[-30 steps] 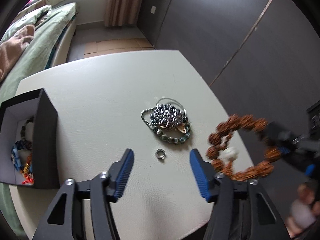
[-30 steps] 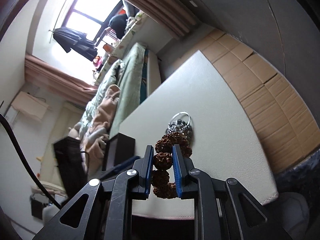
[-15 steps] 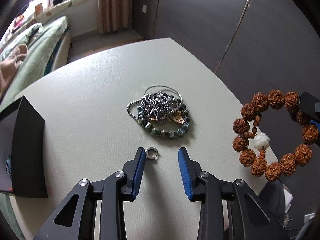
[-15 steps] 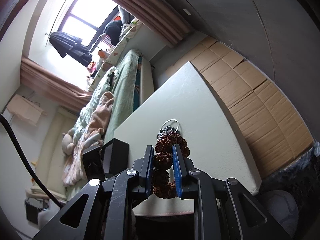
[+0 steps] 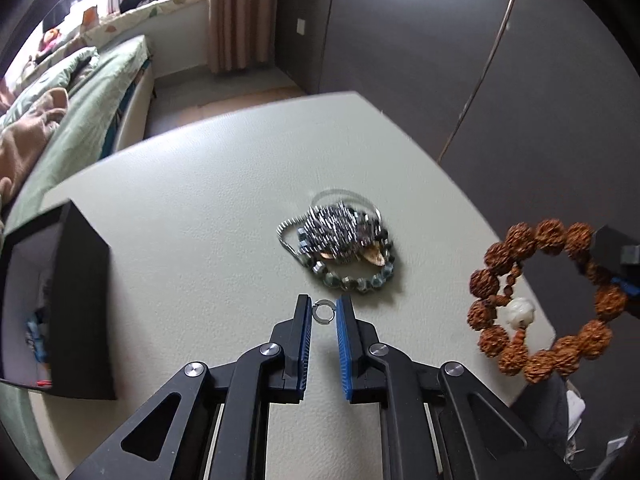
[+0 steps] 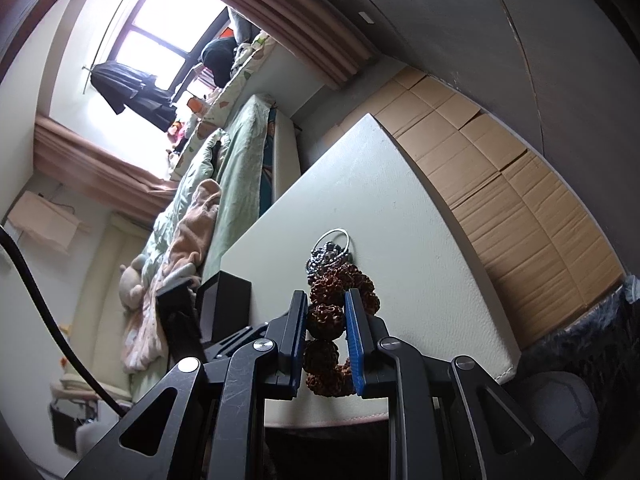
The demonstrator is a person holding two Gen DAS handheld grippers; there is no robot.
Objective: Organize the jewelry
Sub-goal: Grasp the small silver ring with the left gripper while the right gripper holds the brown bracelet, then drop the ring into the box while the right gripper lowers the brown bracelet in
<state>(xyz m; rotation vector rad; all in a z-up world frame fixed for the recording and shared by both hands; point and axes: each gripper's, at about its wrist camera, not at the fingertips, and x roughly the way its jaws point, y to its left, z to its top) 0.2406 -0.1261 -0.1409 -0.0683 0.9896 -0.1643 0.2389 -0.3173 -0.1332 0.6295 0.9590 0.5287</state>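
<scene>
A small silver ring [image 5: 323, 312] lies on the white table [image 5: 208, 208], between the blue pads of my left gripper [image 5: 323, 309], whose jaws have closed onto it. Just beyond lies a heap of silver chains and a dark bead bracelet [image 5: 340, 248]. My right gripper [image 6: 326, 316] is shut on a brown seed-bead bracelet [image 6: 325, 320], held in the air off the table's right edge; the bracelet also shows in the left wrist view [image 5: 540, 300]. A black jewelry box [image 5: 60, 304] stands open at the left with colourful pieces inside.
The jewelry box also shows in the right wrist view [image 6: 226, 304], left of the jewelry heap [image 6: 328, 256]. A bed [image 5: 72, 120] lies beyond the table's far left. A dark wall [image 5: 480, 60] runs along the right. Cardboard sheets [image 6: 500, 184] cover the floor.
My left gripper has moved forward to the silver ring and its jaws have narrowed from wide open to closing on it. The right gripper keeps holding the brown bracelet aloft.
</scene>
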